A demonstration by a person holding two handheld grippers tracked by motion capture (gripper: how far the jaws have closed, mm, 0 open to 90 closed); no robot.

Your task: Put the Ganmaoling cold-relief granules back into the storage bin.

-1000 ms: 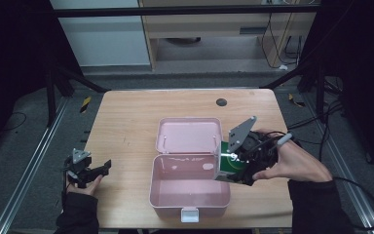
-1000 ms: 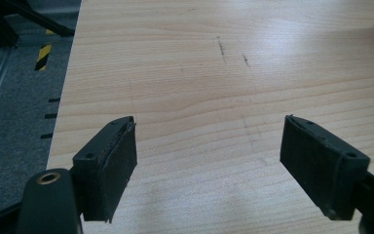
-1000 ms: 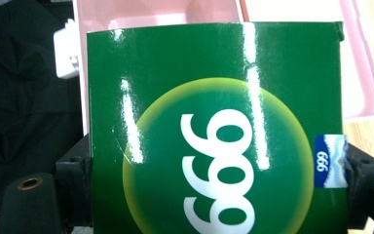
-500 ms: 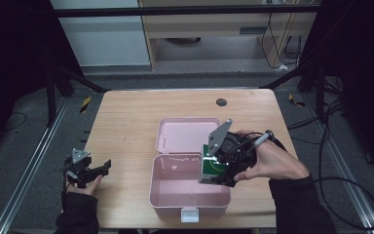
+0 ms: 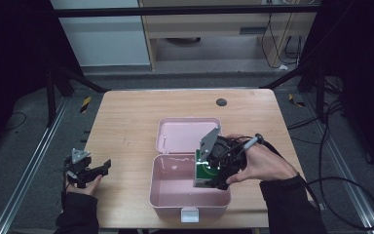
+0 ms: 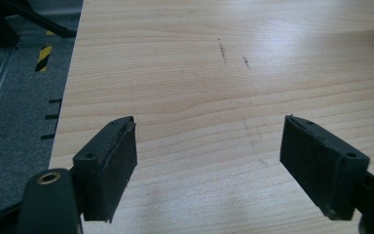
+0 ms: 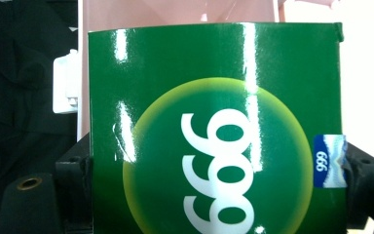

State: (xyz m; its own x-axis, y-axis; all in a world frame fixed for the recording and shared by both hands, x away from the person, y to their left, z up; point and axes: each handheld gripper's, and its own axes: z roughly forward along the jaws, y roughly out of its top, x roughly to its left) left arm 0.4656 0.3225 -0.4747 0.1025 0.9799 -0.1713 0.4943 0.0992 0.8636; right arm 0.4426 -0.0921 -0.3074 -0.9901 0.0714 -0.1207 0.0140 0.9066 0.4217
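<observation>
green box sits clamped in the right gripper, over the pink case's open tray. lower it level, clear of the walls, then let go. left gripper hangs gaping over the table.

Carton in box — mid-table

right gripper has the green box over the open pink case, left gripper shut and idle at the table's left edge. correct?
Not quite: the left gripper is open, not shut. The left gripper view shows its jaws spread wide over bare table. The rest holds: in the high view the right gripper holds the green box over the open pink case.
</observation>
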